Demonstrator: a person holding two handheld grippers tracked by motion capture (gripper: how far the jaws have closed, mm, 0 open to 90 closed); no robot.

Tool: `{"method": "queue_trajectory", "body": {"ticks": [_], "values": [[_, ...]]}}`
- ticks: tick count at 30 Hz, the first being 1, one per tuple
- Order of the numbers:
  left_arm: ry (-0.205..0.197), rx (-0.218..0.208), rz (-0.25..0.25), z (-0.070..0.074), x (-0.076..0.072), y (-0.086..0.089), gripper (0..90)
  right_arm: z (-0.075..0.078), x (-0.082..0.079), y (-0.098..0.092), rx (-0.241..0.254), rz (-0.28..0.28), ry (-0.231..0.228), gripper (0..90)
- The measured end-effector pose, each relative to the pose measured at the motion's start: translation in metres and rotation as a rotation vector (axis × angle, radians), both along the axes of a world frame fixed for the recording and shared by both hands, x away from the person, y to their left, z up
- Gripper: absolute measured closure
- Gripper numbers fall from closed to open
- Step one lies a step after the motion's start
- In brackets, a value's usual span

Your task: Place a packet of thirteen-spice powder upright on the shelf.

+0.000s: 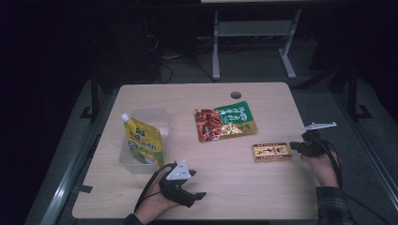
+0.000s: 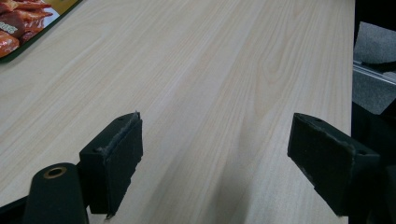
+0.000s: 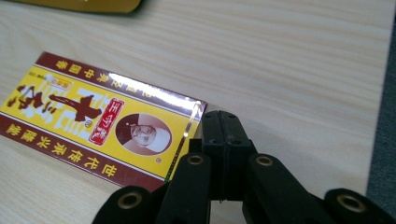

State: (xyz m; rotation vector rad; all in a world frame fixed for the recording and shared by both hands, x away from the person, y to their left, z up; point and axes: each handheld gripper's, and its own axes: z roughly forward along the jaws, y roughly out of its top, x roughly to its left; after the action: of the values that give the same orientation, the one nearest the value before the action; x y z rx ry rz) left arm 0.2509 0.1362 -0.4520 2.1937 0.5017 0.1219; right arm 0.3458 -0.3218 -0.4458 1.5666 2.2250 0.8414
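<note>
High view: the yellow box (image 1: 271, 152) lies at the table's (image 1: 263, 197) four o'clock, right gripper (image 1: 294, 146) touching its end. Left gripper view: jaws apart over bare wood. Right gripper view: jaws together against the box's corner, seemingly nudging it; next, open to grasp.

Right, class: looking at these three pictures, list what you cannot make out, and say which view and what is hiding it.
- Yellow box: the right gripper view's left edge cuts off its end, and the shut right gripper covers a corner.
- Snack packet: the left gripper view's top-left corner shows just a strip.
- Clear container: in the high view the yellow spouted pouch hides its inside.
- Print on the packets: too small in the high view.
</note>
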Motion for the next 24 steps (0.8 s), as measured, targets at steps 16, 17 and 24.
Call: {"method": "queue_trajectory", "body": {"ticks": [16, 17, 24], "values": [[-0.002, 0.010, -0.010, -0.001, -0.001, -0.002, 17.5, -0.008, 0.005, 0.029, 0.009, 0.104, 0.066, 90.0], [-0.002, 0.009, -0.011, -0.001, -0.001, -0.002, 17.6, -0.009, 0.004, 0.034, 0.006, 0.120, 0.072, 90.0], [-0.002, 0.006, -0.009, -0.001, -0.001, -0.001, 17.5, -0.009, 0.005, 0.064, -0.001, 0.213, 0.081, 90.0]]}}
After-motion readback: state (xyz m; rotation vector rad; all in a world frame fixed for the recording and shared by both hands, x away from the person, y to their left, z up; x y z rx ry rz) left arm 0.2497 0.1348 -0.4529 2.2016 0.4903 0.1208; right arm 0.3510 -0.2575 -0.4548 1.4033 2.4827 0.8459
